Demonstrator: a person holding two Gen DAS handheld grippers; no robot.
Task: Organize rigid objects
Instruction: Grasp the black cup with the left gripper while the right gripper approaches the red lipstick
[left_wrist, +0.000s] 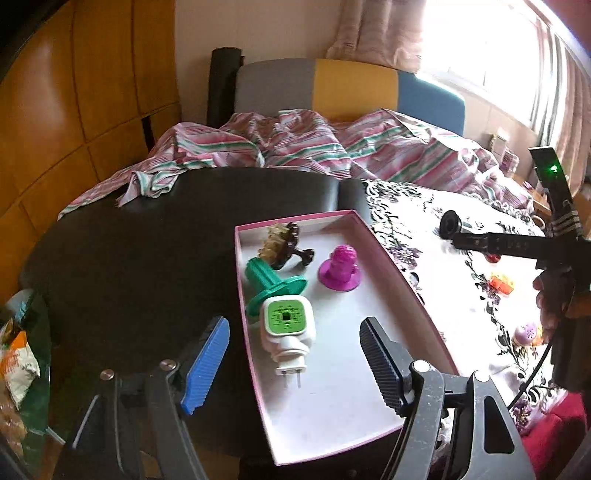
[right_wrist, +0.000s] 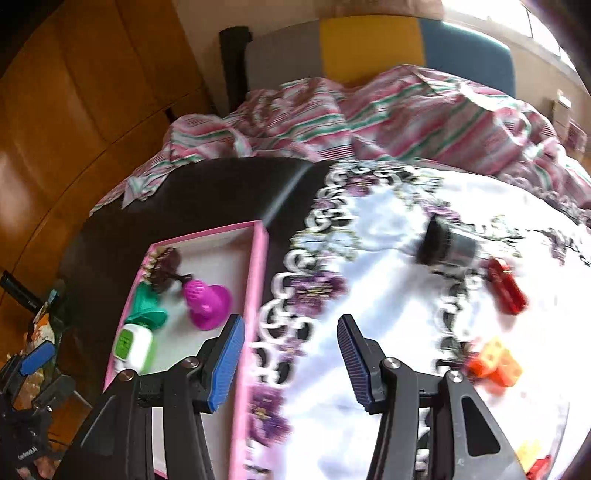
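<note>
A pink-rimmed white tray (left_wrist: 406, 284) on the dark table holds a white plug-in device with a green face (left_wrist: 286, 325), a green flanged piece (left_wrist: 273, 284), a magenta piece (left_wrist: 340, 267) and a brown toy tree (left_wrist: 282, 245). My left gripper (left_wrist: 291, 365) is open and empty just above the plug-in device. My right gripper (right_wrist: 291, 363) is open and empty over the floral cloth, right of the tray (right_wrist: 258, 295). On the cloth lie a black cylinder (right_wrist: 443, 245), a red block (right_wrist: 506, 291) and an orange block (right_wrist: 495, 362).
A white floral tablecloth (right_wrist: 388, 350) covers the table's right half; more small blocks (right_wrist: 532, 461) lie at its near right edge. A striped blanket (left_wrist: 332, 144) on a bed lies beyond the table. Bags (left_wrist: 18, 362) sit at the left.
</note>
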